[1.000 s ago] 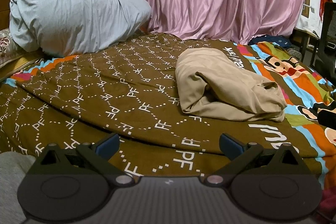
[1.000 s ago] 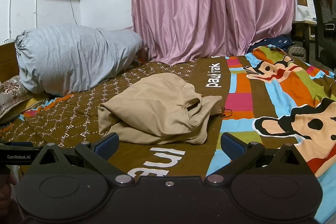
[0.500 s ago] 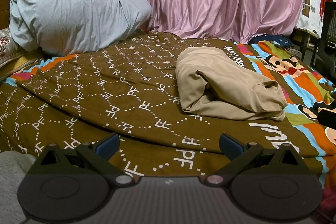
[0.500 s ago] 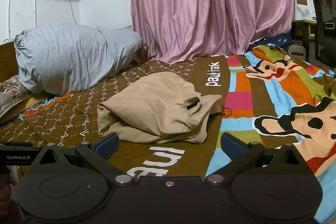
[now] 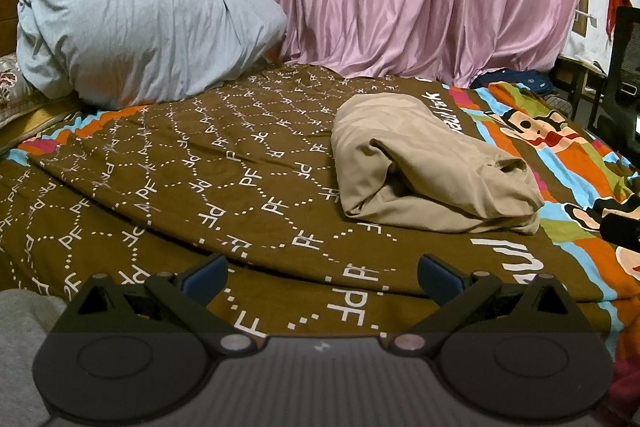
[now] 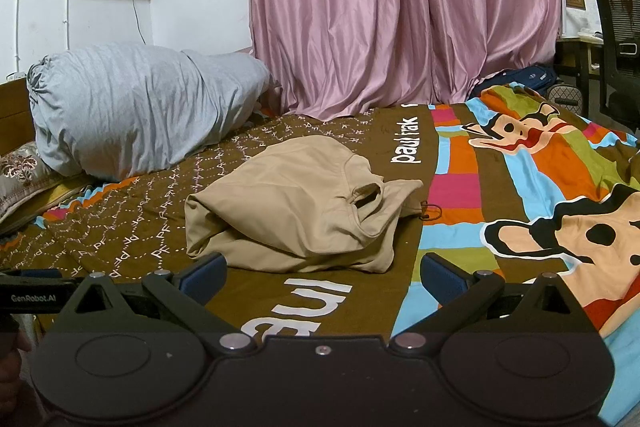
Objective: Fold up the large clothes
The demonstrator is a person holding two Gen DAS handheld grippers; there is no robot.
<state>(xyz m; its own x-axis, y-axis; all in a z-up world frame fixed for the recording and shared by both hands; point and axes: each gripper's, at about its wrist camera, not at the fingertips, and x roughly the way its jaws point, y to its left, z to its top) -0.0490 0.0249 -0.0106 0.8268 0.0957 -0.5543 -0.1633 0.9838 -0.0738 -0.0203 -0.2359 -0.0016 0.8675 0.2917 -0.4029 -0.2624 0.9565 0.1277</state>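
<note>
Since a second ago hardly anything has shifted: the folded beige garment (image 6: 296, 211) lies where it lay, on the brown part of the bedspread (image 5: 168, 187) beside its coloured stripes, only a little nearer in the right view. Both the left gripper (image 5: 322, 273) and the right gripper (image 6: 322, 273) stay spread wide and empty, short of the garment's near edge. Bare bedspread lies open between the garment and the grey bundle (image 5: 132, 35). Behind the garment hangs the pink curtain (image 6: 400, 7).
</note>
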